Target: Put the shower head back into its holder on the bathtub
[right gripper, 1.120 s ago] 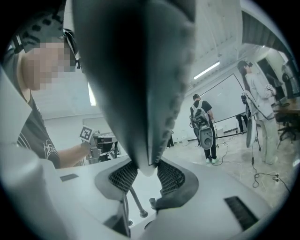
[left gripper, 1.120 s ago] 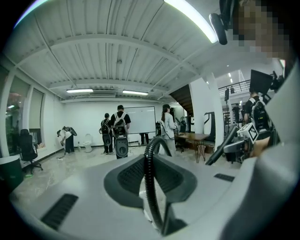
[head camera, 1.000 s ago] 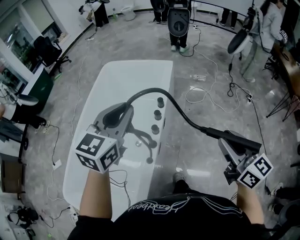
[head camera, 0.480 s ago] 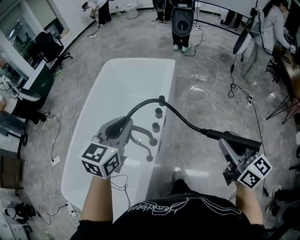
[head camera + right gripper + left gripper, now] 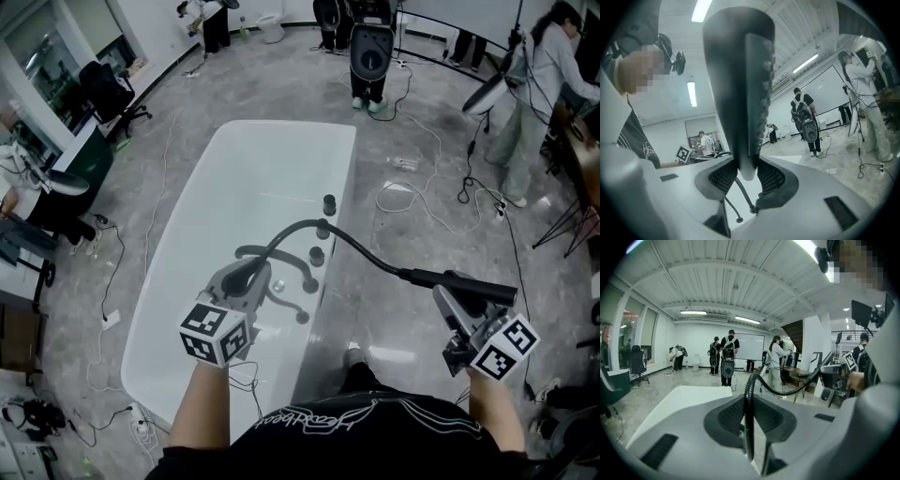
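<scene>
A black shower head (image 5: 466, 283) lies gripped between the jaws of my right gripper (image 5: 452, 292), out over the floor to the right of the white bathtub (image 5: 234, 169). Its black ribbed hose (image 5: 354, 246) arcs left to the tub's right rim, where my left gripper (image 5: 251, 274) is shut on it above the tub. Several black fittings (image 5: 317, 254) line that rim; I cannot tell which is the holder. In the left gripper view the hose (image 5: 748, 399) rises between the pads of the left gripper (image 5: 750, 427). In the right gripper view the shower head (image 5: 740, 84) fills the right gripper (image 5: 743, 173).
A black spout (image 5: 267, 253) curves into the tub. Cables (image 5: 403, 192) lie on the grey floor to the right. A speaker on a stand (image 5: 372, 52) and several people stand at the back, one person (image 5: 544, 66) at the far right. An office chair (image 5: 103, 94) is at the left.
My left gripper has sunk toward the tub with the hose, and the hose's arc now sits lower over the rim fittings. The right gripper has stayed put with the shower head.
</scene>
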`<state>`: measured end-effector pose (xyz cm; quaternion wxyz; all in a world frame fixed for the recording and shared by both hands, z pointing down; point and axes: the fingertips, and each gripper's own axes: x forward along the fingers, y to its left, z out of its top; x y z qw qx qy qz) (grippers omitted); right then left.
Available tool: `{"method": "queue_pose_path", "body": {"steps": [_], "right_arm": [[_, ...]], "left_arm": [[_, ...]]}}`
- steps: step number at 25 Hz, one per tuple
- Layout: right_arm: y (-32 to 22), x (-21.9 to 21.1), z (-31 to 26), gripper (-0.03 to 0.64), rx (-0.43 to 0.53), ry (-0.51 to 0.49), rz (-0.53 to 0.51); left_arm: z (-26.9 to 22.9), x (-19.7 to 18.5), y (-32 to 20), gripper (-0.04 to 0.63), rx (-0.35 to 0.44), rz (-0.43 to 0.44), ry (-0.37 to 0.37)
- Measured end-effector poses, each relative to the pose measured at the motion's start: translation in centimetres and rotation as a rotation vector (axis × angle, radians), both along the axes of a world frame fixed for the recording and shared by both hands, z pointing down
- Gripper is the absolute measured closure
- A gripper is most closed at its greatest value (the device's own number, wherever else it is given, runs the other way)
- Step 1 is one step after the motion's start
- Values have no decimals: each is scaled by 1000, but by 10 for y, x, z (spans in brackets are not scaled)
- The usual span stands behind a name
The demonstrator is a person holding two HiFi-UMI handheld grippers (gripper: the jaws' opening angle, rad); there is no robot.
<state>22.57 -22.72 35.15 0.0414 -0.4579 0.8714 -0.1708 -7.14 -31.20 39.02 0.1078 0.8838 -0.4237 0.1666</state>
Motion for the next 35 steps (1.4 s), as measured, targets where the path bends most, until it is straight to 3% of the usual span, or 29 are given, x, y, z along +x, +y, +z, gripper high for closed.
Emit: {"method": "queue_pose_path", "body": {"steps": [6, 18, 35], "right_arm": [[8, -10, -8, 482, -5, -1, -5], [8, -19, -1, 482, -21, 5, -22], [-5, -25, 1, 482, -37, -29, -71]], "left_arm": [[21, -12, 13, 537, -26, -17, 2], [112, -12, 28, 537, -151, -21, 19], [223, -1, 31, 540, -309, 3, -119]]}}
